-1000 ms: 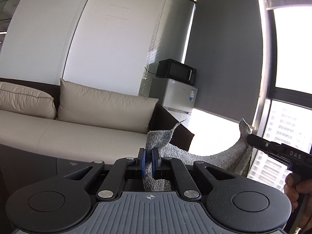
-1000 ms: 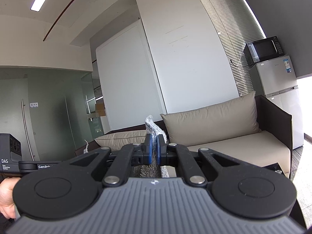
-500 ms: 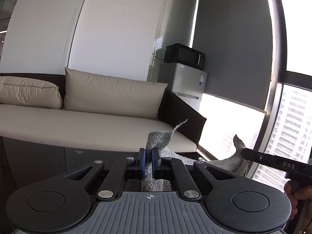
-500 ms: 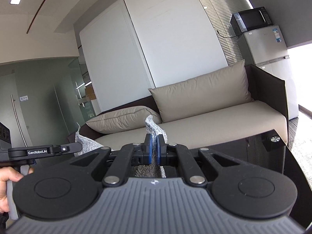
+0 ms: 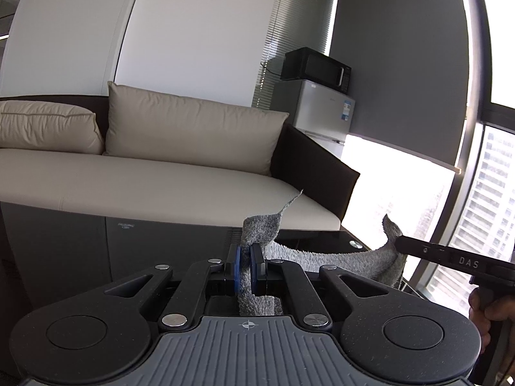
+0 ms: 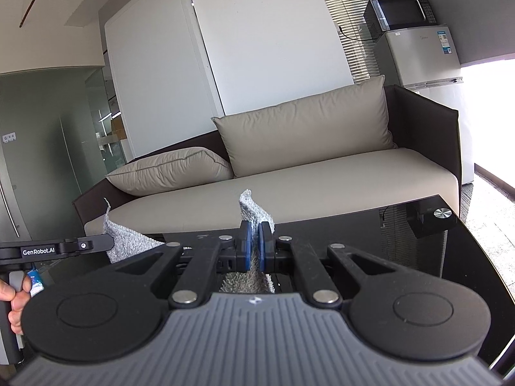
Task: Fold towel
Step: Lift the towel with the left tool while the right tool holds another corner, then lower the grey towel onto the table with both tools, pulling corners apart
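Note:
A grey terry towel (image 5: 325,257) hangs stretched between my two grippers. My left gripper (image 5: 246,265) is shut on one corner, whose tip sticks up above the blue pads. My right gripper (image 6: 254,247) is shut on the other corner of the towel (image 6: 254,209). In the left wrist view the right gripper (image 5: 399,247) comes in from the right, holding its corner. In the right wrist view the left gripper (image 6: 109,243) comes in from the left, holding its corner. The hanging part of the towel is hidden below both grippers.
A black glass table (image 6: 434,257) lies under and ahead of the grippers, with a round metal cap (image 6: 442,213) at its far right corner. Behind it stands a beige sofa (image 5: 161,186) with cushions. A small fridge (image 5: 325,119) with a microwave (image 5: 317,69) stands at the right.
Both grippers have come down with the towel, from well above the sofa toward the black table. The table top now shows in both views. Both stay shut on their corners.

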### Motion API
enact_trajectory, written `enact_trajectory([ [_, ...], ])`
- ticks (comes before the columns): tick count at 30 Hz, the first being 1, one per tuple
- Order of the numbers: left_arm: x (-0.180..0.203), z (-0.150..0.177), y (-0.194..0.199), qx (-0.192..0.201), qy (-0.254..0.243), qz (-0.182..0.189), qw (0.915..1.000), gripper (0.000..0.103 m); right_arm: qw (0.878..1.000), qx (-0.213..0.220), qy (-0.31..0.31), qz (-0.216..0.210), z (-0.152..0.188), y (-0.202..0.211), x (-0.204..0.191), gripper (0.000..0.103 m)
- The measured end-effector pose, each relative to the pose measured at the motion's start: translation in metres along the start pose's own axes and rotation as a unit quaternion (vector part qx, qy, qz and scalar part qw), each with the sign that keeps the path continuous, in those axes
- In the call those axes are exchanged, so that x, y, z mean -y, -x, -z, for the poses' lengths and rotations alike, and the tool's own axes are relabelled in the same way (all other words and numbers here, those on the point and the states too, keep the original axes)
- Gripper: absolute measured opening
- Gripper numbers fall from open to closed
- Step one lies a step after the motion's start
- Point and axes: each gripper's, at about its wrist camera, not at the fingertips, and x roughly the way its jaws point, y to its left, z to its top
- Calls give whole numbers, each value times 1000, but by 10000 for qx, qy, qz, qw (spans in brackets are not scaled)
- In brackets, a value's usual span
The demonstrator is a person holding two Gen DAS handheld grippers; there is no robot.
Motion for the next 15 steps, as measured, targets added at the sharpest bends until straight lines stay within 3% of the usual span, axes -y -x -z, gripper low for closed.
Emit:
enact_trajectory([
  [12,-34,18,-45,-177,166,20,9997,6,9985,-289,-86,459,24,-50,25,5],
  [15,-38,25,-53,-388,280,117,9988,6,9979,-370,-63,520,31,-62,27,5],
])
